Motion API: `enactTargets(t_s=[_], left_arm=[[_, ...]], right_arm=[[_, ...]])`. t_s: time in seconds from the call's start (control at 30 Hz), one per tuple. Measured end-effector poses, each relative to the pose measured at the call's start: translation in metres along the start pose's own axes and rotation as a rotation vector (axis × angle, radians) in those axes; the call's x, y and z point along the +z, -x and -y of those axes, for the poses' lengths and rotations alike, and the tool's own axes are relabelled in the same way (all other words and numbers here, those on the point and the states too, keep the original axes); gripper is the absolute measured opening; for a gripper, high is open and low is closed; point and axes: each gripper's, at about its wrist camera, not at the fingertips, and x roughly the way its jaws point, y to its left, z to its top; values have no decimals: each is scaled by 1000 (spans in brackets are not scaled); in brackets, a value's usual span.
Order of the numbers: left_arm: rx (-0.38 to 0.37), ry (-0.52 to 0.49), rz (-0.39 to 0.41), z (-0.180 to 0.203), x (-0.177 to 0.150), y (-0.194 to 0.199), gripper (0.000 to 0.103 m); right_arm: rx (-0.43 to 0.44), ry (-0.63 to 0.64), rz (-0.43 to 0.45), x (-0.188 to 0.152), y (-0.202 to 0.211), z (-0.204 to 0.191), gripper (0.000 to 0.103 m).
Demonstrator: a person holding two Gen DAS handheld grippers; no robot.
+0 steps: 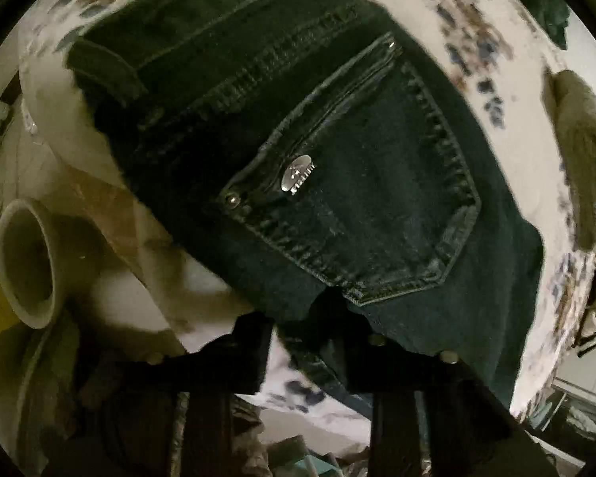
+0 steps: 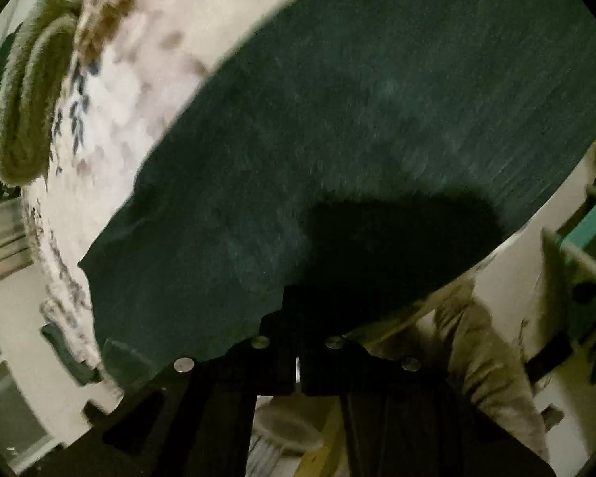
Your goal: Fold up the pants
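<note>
Nearest, the left gripper (image 1: 312,318) pinches the edge of the dark blue denim pants (image 1: 337,183) between narrowed jaws; the right gripper (image 2: 298,361) is fully closed at their hem. Beyond, the pants lie on the white floral bedsheet (image 1: 476,39).

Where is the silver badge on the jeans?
In the left wrist view, the badge sits mid-frame on the back pocket, near its top edge, beside a rivet.
</note>
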Motion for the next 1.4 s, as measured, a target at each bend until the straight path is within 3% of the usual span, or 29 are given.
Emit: enactTargets(t_s=[0.1, 0.27, 0.33, 0.37, 0.4, 0.53, 0.57, 0.6, 0.67, 0.77, 0.83, 0.87, 0.9, 0.93, 0.97, 1.0, 1.13, 1.23, 1.4], left_arm=[[-9, -48, 22, 3, 0, 9, 18], [-13, -73, 20, 3, -3, 16, 17], [-5, -83, 10, 0, -6, 13, 18], [-1, -85, 9, 0, -2, 15, 18], [3, -89, 8, 2, -2, 11, 18], [21, -110, 11, 16, -2, 2, 18], [21, -113, 12, 17, -2, 2, 18], [21, -118, 12, 19, -1, 2, 18], [23, -126, 9, 19, 0, 1, 19], [66, -183, -22, 32, 2, 0, 23], [140, -251, -18, 54, -1, 11, 28], [197, -310, -19, 69, -7, 15, 35], [212, -353, -16, 82, -13, 17, 48], [203, -410, -12, 100, -21, 20, 59], [191, -485, -6, 127, -36, 21, 87], [183, -531, 0, 144, -45, 21, 95], [139, -772, 25, 244, -109, 4, 95], [103, -879, 0, 313, -156, -27, 95], [165, -1071, 14, 390, -214, -80, 95]], right_arm=[[-22, 76, 75, -4, 19, -18, 0], [53, 70, -71, -1, 12, -15, 3], [59, 78, -108, -3, 9, -12, 14], [68, 68, -119, -4, 7, -9, 29], [82, 44, -127, -3, 4, -5, 36], [109, -76, -157, -2, -22, 3, 35], [98, -91, -149, -3, -27, 3, 27], [82, -98, -133, -2, -27, 5, 13], [17, -46, -111, -6, -26, -3, 6], [-1, 47, -124, -10, -23, -11, 8], [44, 62, -140, -9, -15, -7, 32], [62, 62, -131, -8, -9, -4, 61], [78, 64, -97, -5, 2, 1, 76], [85, 68, -49, -3, 13, 8, 77], [89, 69, -1, 1, 26, 15, 77], [94, 60, 46, 4, 37, 24, 77], [140, -96, 247, 31, 88, 86, 77], [181, -229, 374, 61, 121, 145, 77], [176, -307, 494, 113, 154, 229, 72]])
